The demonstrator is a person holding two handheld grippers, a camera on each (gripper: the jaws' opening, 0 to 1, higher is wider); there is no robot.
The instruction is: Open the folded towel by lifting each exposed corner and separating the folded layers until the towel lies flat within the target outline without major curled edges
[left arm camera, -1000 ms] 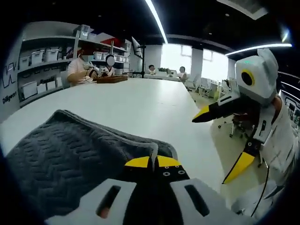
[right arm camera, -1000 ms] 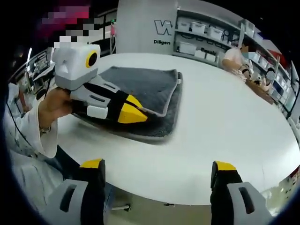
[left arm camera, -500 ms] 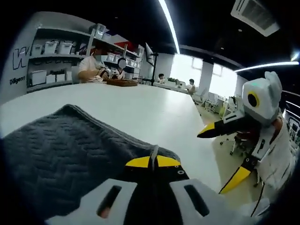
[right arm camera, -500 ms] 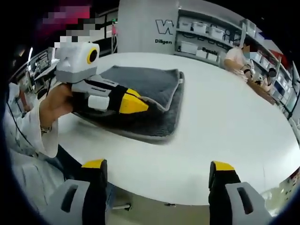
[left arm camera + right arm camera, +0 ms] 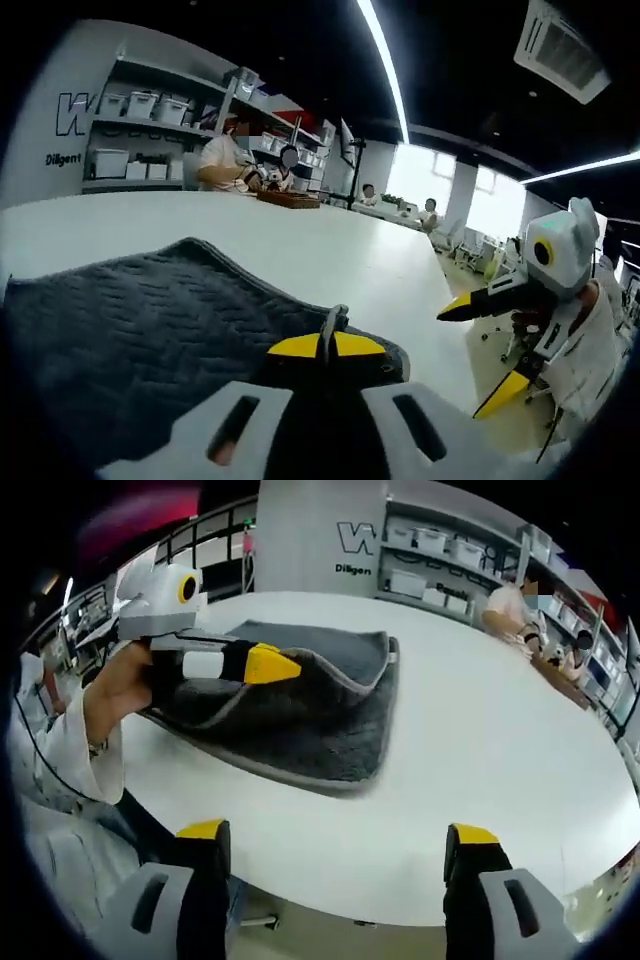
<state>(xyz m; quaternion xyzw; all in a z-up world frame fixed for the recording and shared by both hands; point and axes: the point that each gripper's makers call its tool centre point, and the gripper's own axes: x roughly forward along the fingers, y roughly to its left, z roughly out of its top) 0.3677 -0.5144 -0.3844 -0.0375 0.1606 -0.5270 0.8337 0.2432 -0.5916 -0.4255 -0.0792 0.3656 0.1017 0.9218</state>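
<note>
The top layer's corner of the grey towel (image 5: 300, 705), lying near the white table's (image 5: 480, 740) near edge, has been raised higher by the clenched left gripper (image 5: 272, 664), beginning the unfolding, while the right gripper (image 5: 335, 865) hangs released beyond that edge.

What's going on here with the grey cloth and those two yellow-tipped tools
A person is unfolding a folded grey towel on a round white table, holding a gripper in each hand. The left gripper is shut on the edge of the towel's top layer and holds it raised off the layer below, so the fold is partly open. The right gripper hangs open at the near table edge, holding nothing. The towel is not yet flat.
</note>
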